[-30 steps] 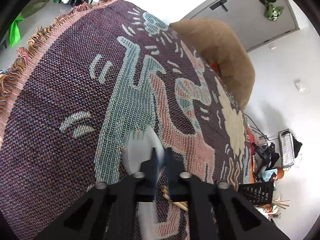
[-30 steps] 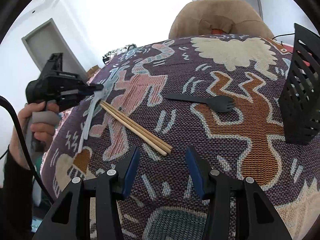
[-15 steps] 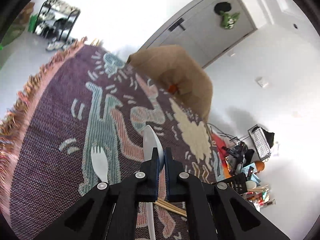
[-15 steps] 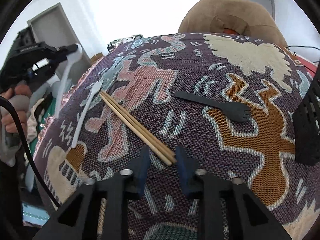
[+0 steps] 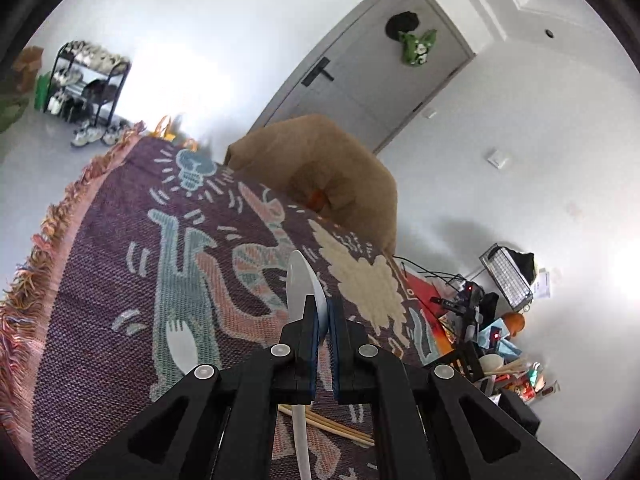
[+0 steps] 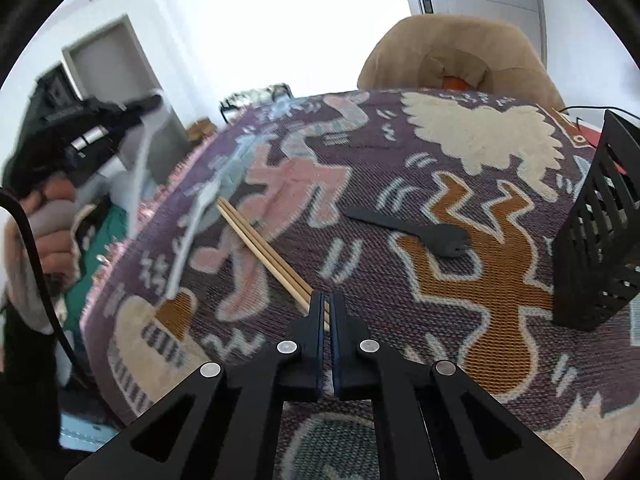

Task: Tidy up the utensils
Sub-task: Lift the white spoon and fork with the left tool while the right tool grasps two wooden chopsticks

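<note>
Left wrist view: at lower centre the left gripper [image 5: 323, 312] is clamped on a white plastic spoon [image 5: 301, 280], whose bowl sticks up past the fingertips and whose handle trails down between the black arms, clear of the patterned woven blanket [image 5: 120, 280] covering the surface. A white plastic fork [image 5: 182, 344] lies on the blanket at lower left, and wooden chopstick ends show at the bottom. Right wrist view: at lower centre the right gripper [image 6: 327, 300] is closed tight on the near end of a pair of wooden chopsticks [image 6: 260, 246], which run up and left across the blanket. A black plastic fork [image 6: 420, 232] lies at centre right, near a black slatted utensil holder [image 6: 596, 240] at the right edge. Both pickups look made; next, each utensil likely needs carrying to the holder and lowering in upright.
</note>
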The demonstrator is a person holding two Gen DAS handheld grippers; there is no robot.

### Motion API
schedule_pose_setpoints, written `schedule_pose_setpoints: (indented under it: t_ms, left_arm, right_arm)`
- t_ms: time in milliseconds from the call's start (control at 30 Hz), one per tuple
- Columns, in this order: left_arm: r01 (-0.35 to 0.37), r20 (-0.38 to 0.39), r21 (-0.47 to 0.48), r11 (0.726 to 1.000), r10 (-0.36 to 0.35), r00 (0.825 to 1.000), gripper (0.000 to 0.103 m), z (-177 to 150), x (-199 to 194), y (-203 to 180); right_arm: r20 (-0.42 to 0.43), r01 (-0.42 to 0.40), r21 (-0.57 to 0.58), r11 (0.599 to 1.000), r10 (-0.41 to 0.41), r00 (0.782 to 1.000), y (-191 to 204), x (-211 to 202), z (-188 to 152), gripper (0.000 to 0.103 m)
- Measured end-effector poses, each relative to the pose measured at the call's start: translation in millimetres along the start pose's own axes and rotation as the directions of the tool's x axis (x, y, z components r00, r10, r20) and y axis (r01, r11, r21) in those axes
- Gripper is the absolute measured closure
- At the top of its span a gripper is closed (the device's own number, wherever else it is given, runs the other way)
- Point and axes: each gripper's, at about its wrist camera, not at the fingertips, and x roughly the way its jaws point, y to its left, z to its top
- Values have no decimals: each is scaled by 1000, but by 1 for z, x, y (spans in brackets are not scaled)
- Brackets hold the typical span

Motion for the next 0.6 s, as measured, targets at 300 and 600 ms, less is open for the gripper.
schedule_pose_setpoints:
  t_ms: [300, 600]
  left_arm:
    - [-3, 23, 8, 1000, 3, 1000, 99, -4, -18, 0]
    - [-27, 41, -3, 1000, 27, 999, 99, -7, -29, 11]
  right_arm:
    - [-39, 32, -28, 999, -33, 999, 5, 22, -6, 73]
    - [-53, -61, -83, 995, 57, 997, 35, 27, -13, 73]
